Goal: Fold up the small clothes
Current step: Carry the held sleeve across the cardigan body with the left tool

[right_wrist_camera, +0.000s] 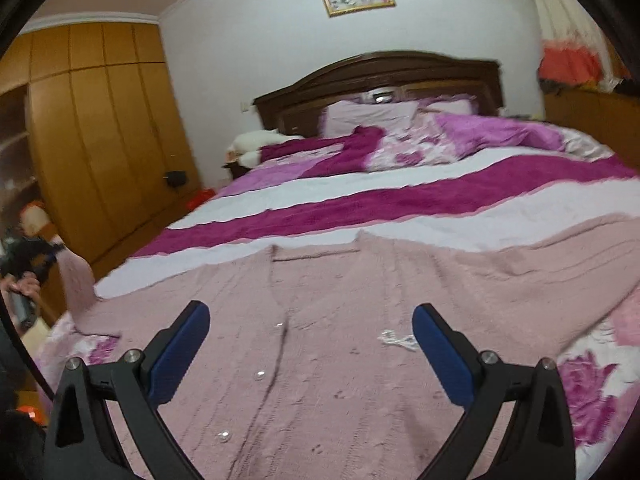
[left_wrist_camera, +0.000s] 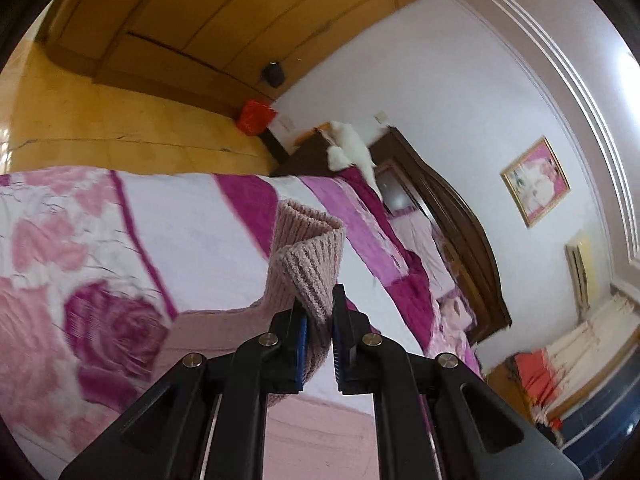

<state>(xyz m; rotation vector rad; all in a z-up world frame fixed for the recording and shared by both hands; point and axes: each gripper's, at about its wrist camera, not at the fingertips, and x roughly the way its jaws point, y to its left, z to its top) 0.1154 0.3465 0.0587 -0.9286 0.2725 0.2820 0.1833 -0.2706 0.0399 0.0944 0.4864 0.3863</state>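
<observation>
Two claws, one pink cardigan on the bed

Two black claws with blue pads work over a big bed [right_wrist_camera: 400, 184] with a purple, white and flowery cover. A soft pink knitted cardigan [right_wrist_camera: 360, 320] lies flat on the near part of the bed, front side up, with a row of small clear buttons [right_wrist_camera: 260, 375] going down its middle.

The left claw [left_wrist_camera: 320, 332] is clenched on the ribbed cuff of the pink sleeve [left_wrist_camera: 308, 256]. The cuff sticks up between the two pads and folds over at the top. In the right wrist view, this sleeve is lifted up off the left edge of the bed, and a hand [right_wrist_camera: 24, 282] holds the claw there.

The right claw [right_wrist_camera: 311, 346] is released, with its pads wide apart. It hangs above the middle of the cardigan and touches nothing.

A dark wooden headboard [right_wrist_camera: 380, 76] stands at the far end of the bed, with purple pillows [right_wrist_camera: 372, 120] in front of it. A yellow-brown wooden wardrobe [right_wrist_camera: 100, 132] is on the left.
</observation>
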